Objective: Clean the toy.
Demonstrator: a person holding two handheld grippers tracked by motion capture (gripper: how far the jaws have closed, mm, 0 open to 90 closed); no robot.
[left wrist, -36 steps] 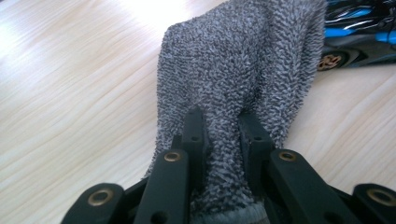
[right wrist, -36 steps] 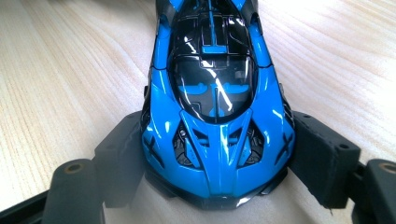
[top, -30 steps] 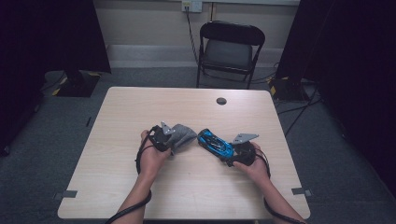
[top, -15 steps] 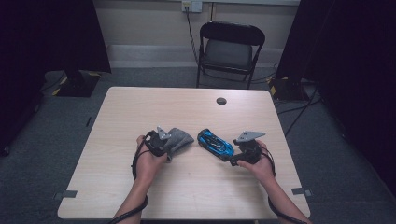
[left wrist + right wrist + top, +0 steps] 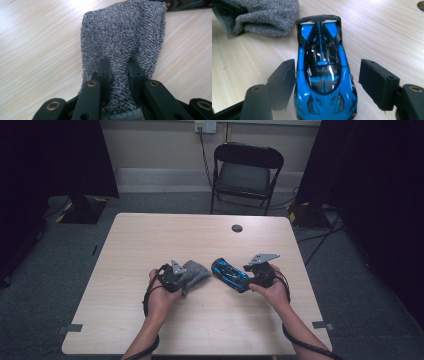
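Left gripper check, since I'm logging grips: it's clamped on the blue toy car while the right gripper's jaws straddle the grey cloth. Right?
Swapped. The left gripper is shut on the grey terry cloth, as the left gripper view shows; the right gripper straddles the blue toy car, with a gap showing at one jaw.

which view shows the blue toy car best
The right gripper view: the blue toy car lies close up, seen from above between the open jaws of the right gripper, its black roof and rear wing sharp. The high view shows it small on the table. The left gripper view catches a sliver of it at the top edge.
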